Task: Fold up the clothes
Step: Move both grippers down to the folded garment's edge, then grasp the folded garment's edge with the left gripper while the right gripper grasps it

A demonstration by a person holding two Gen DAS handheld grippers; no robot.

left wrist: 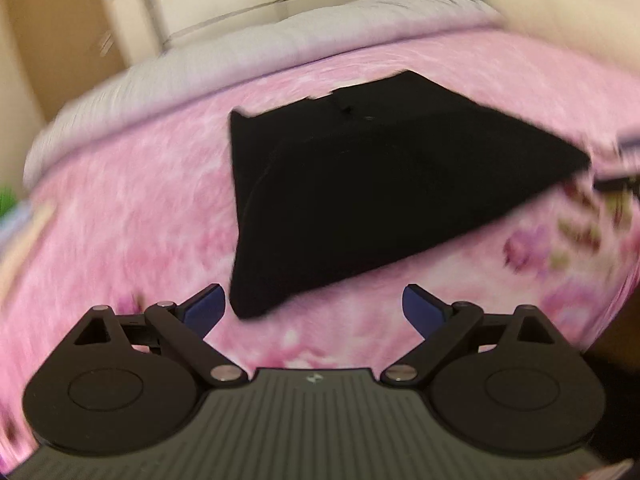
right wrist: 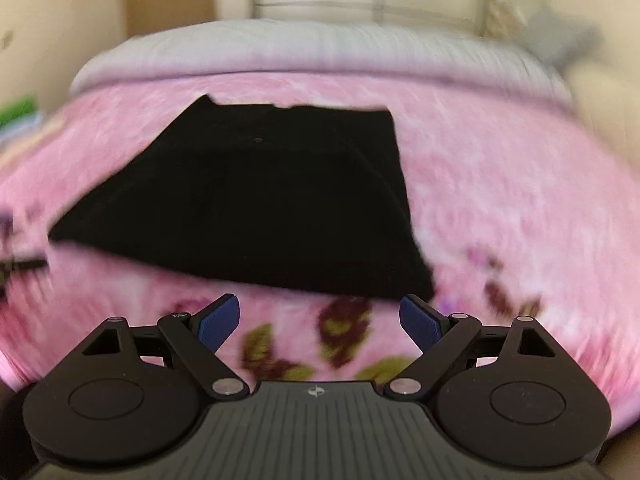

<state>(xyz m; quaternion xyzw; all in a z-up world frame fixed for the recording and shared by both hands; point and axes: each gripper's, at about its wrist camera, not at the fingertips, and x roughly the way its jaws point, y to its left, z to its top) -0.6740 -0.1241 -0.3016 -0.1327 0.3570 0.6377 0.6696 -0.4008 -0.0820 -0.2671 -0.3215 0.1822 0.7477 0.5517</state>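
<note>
Folded garment [left wrist: 360, 200] ahead on bed [left wrist: 120, 220].
Both grippers' fingers [left wrist: 204, 308] [right wrist: 420, 322] spread, empty; near corners just beyond tips.

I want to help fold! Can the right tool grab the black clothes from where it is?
Probably yes: the right tool is open, and only bare pink blanket lies before the black clothes.

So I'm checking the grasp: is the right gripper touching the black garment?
Apart. In the right wrist view the right gripper is open, with pink blanket showing between its fingertips and the black garment.
</note>
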